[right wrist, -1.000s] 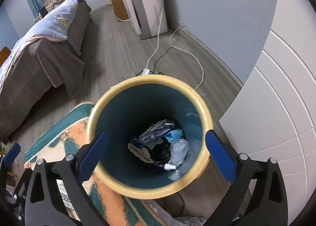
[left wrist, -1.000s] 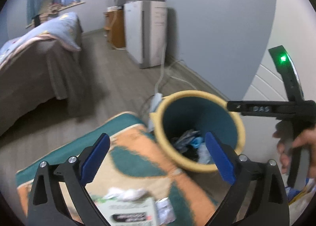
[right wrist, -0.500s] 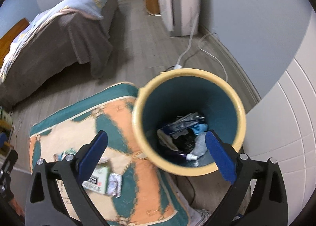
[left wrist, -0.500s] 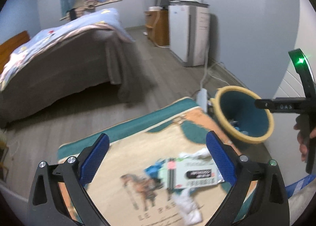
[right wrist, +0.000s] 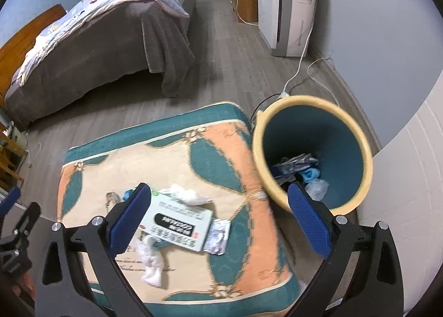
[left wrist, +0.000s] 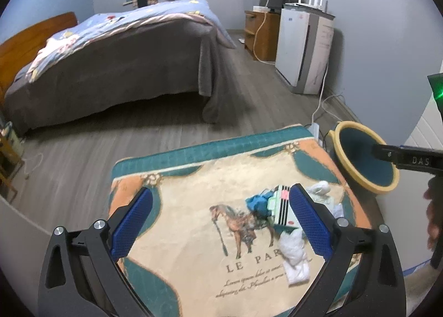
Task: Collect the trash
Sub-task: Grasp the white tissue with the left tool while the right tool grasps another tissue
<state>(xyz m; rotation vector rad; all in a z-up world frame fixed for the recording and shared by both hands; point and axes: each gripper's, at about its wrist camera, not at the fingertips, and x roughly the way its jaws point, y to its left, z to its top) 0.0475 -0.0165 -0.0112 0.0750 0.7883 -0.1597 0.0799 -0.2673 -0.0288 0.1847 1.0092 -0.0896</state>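
A yellow-rimmed teal bin (right wrist: 313, 151) with trash inside stands right of a patterned rug (right wrist: 221, 162); it also shows in the left wrist view (left wrist: 362, 159). On the rug lie a flat white box (right wrist: 177, 225), crumpled tissues (right wrist: 188, 195), a second tissue wad (right wrist: 151, 264), a foil wrapper (right wrist: 218, 236) and a blue scrap (left wrist: 256, 202). In the left wrist view the box (left wrist: 279, 206) and a tissue (left wrist: 295, 256) lie near the right finger. My left gripper (left wrist: 221, 225) is open and empty above the rug. My right gripper (right wrist: 218, 223) is open and empty above the box and wrapper.
A bed (left wrist: 110, 62) with a grey cover stands at the back left. A white appliance (left wrist: 301, 51) and wooden cabinet (left wrist: 260, 34) stand along the right wall, with a cable and power strip (right wrist: 285, 94) on the floor behind the bin. A white curved panel (right wrist: 409, 178) stands right of the bin.
Both grippers have moved left and back from the bin. The rug with its litter now fills both views. Both stay open and empty.
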